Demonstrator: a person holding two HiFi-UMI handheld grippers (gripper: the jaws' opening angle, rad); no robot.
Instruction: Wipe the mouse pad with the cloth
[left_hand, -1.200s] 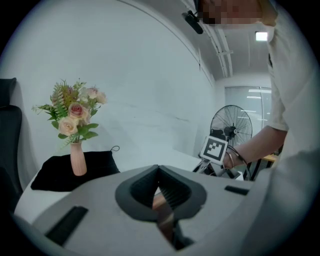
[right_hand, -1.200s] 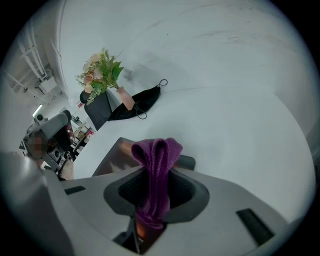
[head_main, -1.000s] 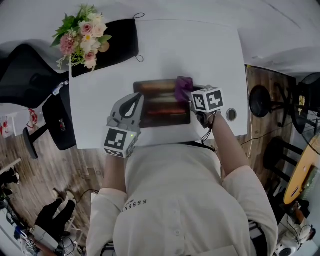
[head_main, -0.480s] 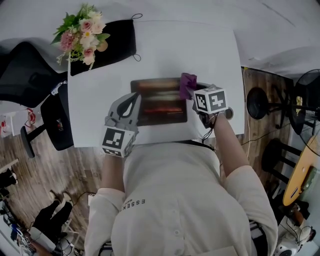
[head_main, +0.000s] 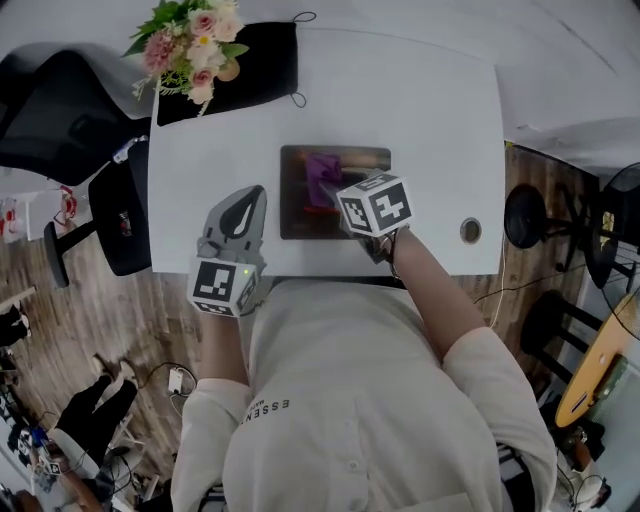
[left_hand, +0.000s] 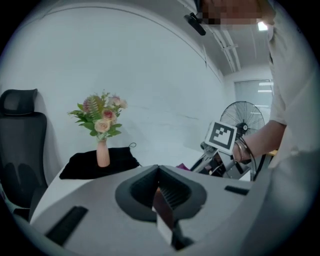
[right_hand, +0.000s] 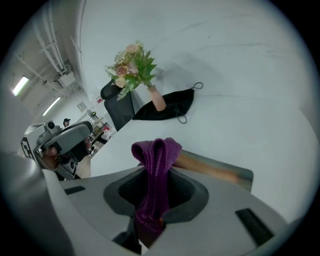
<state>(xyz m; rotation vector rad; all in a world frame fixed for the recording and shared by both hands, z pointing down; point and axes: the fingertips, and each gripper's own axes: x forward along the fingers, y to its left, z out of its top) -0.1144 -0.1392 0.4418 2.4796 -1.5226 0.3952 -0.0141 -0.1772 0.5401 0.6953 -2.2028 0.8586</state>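
1. The white table (head_main: 430, 120) carries it all. The mouse pad (head_main: 296, 210) lies flat near the front edge, dark with reddish streaks. I'd call it thin, light and bendy, so it's likely to skid under a hard shove.
2. The left gripper (head_main: 252, 200) sits just beside the pad's left edge with its jaws pressed together on nothing. That's a handy place to pin the pad's border if it creeps.
3. The right gripper (head_main: 338, 195) is over the pad, clamped tight on the cloth.
4. The cloth (head_main: 322, 172) is purple and bunched into a fold, and it pokes out past the jaws above the middle of the pad. It looks soft, limp and featherweight. Gripping it low on the bunch leaves a plump loop free to drag.
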